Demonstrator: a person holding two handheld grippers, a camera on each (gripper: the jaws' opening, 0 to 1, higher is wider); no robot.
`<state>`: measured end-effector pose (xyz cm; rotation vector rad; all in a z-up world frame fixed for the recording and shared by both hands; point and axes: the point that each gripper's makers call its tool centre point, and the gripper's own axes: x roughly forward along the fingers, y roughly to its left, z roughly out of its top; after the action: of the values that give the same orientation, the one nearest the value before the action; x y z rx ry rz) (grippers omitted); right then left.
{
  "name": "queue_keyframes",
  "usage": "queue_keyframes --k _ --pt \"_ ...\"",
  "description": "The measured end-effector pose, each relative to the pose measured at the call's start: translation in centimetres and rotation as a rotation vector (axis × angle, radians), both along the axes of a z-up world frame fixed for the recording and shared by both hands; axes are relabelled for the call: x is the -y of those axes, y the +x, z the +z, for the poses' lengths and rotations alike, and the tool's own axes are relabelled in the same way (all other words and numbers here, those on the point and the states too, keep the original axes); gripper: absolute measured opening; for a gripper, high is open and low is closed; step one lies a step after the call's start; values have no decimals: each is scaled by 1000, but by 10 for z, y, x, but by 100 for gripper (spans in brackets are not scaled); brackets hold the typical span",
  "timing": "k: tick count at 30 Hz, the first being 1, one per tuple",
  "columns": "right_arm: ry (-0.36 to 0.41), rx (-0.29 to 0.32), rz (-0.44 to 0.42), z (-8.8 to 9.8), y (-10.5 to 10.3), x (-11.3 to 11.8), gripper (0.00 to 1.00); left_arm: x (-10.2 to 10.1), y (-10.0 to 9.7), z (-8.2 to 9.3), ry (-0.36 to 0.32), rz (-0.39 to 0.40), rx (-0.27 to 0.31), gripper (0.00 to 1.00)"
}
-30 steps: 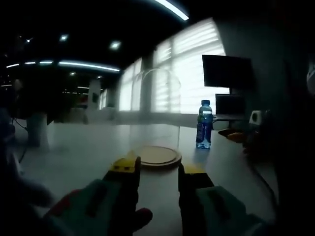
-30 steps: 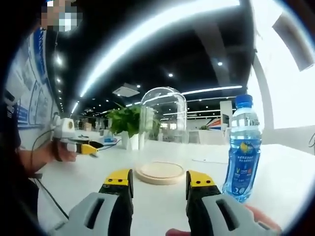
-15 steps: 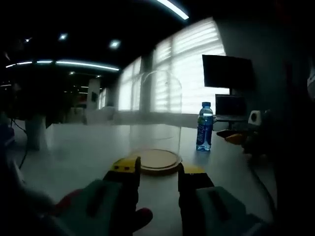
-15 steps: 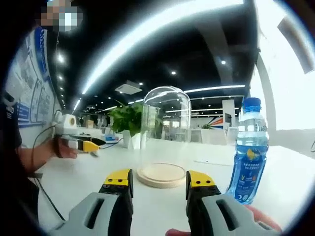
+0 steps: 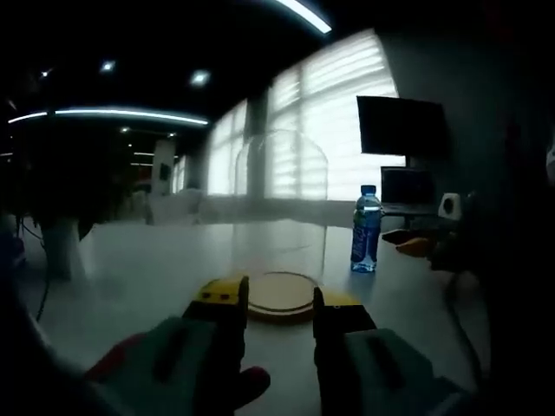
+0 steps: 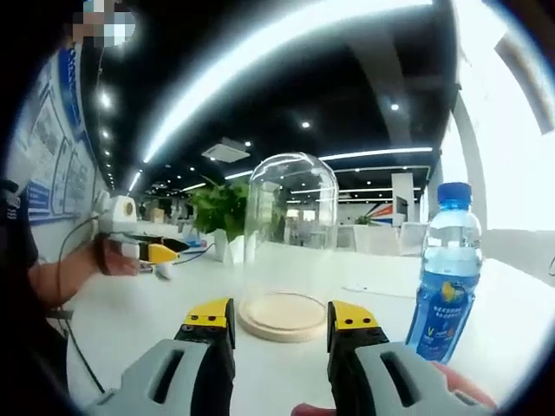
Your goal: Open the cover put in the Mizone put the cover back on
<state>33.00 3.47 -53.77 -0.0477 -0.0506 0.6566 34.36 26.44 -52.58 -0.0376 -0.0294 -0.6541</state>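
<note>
The glass dome cover (image 6: 290, 234) sits on its wooden base (image 6: 284, 315) on the desk (image 6: 130, 329); the Mizone bottle (image 6: 447, 270) (blue-capped) stands at 3 o'clock. Right claw (image 6: 281, 322) and left claw (image 5: 270, 299) gape, holding nothing.

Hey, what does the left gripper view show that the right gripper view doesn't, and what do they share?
Left gripper view alone: a dark monitor against bright window blinds, and the right tongs entering from the right side.

Right gripper view alone: a leafy green plant, and the left tongs held in a hand.

Both: the clear glass dome standing on its round wooden base, the blue-capped Mizone bottle upright beside it on the white table, and each view's own open yellow-tipped tongs.
</note>
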Motion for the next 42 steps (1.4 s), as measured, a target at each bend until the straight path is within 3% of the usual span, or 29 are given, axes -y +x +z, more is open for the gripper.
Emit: queue_keyframes --k 13,21,35,42 --pt "6 3 6 17 12 -3 37 3 9 16 17 -13 21 23" --pt "-1 -14 25 12 17 -6 39 14 17 12 60 -46 11 25" --pt "17 -18 3 8 37 2 39 14 37 -1 10 -58 -33 25" --pt "30 -6 24 23 33 -3 39 13 32 15 19 -51 -2 25"
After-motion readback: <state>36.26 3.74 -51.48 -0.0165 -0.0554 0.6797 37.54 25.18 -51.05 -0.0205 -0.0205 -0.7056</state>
